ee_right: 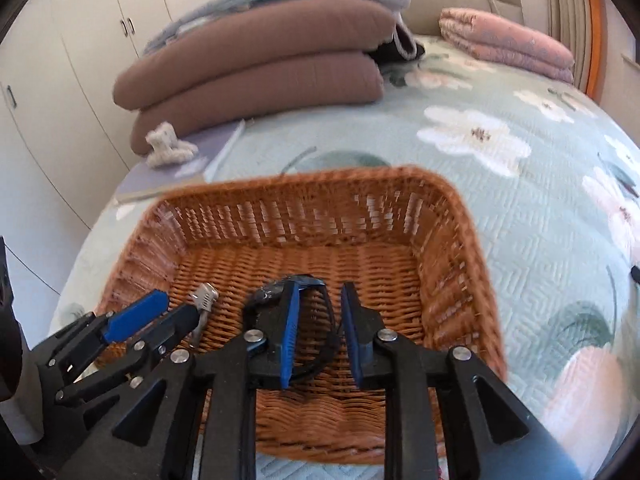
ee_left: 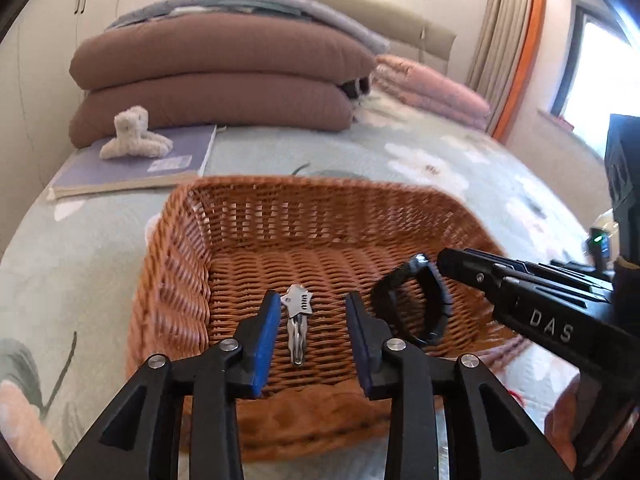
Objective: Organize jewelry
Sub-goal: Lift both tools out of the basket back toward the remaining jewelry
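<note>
A brown wicker basket (ee_left: 188, 248) sits on the bed. Inside it lie a silver star-shaped clip (ee_left: 297, 312) and a black watch (ee_left: 416, 304). My left gripper (ee_left: 313, 300) is open over the basket, its blue pads either side of the clip without touching it. My right gripper (ee_right: 320, 292) is open over the basket (ee_right: 452, 240), with the watch strap (ee_right: 280, 292) beside and under its left finger, not clamped. The clip (ee_right: 204, 298) shows by the left gripper (ee_right: 168, 308) in the right wrist view. The right gripper (ee_left: 444, 264) enters the left wrist view from the right.
The bed has a pale green floral quilt (ee_left: 460, 168). Folded brown duvets (ee_left: 216, 80) and a pink blanket (ee_left: 432, 84) lie at the head. A purple book (ee_left: 136, 168) with a white fluffy hair clip (ee_left: 134, 134) lies behind the basket.
</note>
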Tool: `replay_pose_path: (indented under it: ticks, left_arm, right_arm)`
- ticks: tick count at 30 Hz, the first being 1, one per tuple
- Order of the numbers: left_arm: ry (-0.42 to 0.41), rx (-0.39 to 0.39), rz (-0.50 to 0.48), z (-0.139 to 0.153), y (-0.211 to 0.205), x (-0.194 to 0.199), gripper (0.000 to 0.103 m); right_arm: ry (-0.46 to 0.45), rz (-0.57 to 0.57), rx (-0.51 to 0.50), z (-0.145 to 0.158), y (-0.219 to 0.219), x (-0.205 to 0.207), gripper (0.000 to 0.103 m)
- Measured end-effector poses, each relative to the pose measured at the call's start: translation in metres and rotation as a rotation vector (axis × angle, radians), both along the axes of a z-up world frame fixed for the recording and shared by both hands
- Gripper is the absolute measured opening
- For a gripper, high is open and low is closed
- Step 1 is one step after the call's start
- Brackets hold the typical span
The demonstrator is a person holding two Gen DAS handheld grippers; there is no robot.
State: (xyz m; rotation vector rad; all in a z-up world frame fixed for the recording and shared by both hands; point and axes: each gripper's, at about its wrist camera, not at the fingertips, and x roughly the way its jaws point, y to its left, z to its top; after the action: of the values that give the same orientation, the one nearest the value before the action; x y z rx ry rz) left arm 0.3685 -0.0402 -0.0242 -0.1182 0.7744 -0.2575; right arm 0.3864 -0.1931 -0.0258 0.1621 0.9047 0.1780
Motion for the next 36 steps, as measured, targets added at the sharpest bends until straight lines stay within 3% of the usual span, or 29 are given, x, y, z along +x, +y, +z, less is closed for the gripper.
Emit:
replay_pose_path:
  ticks: [4, 8, 12, 14, 19, 27, 36]
  left_arm:
    - [-0.068, -0.032, 0.01, 0.029, 0.012, -0.025, 0.046]
    - [-0.136, -0.063, 0.033, 0.064, 0.031, -0.058, 0.056]
    - [-0.187, -0.089, 0.053, 0.093, 0.051, -0.105, 0.058]
    - [-0.221, -0.091, 0.078, 0.104, 0.062, -0.136, 0.066]
    - [-0.266, -0.105, 0.12, 0.116, 0.081, -0.202, 0.067]
    - [-0.281, -0.127, 0.22, 0.101, 0.089, -0.282, 0.067]
    - [-0.106, -0.097, 0.225, 0.023, 0.074, -0.296, 0.067]
  right_arm:
    - [-0.093, 0.009, 0.015, 0.032, -0.003, -0.027, 0.03]
    - [-0.183, 0.011, 0.032, 0.065, -0.005, -0.064, 0.052]
    - [-0.256, -0.016, 0.041, 0.092, -0.011, -0.112, 0.054]
    - [-0.281, -0.031, 0.037, 0.101, -0.015, -0.14, 0.054]
    - [-0.314, -0.062, 0.032, 0.111, -0.025, -0.203, 0.054]
    - [-0.315, -0.091, -0.014, 0.094, -0.023, -0.281, 0.054]
    - [-0.198, -0.094, -0.022, 0.032, -0.018, -0.316, 0.054]
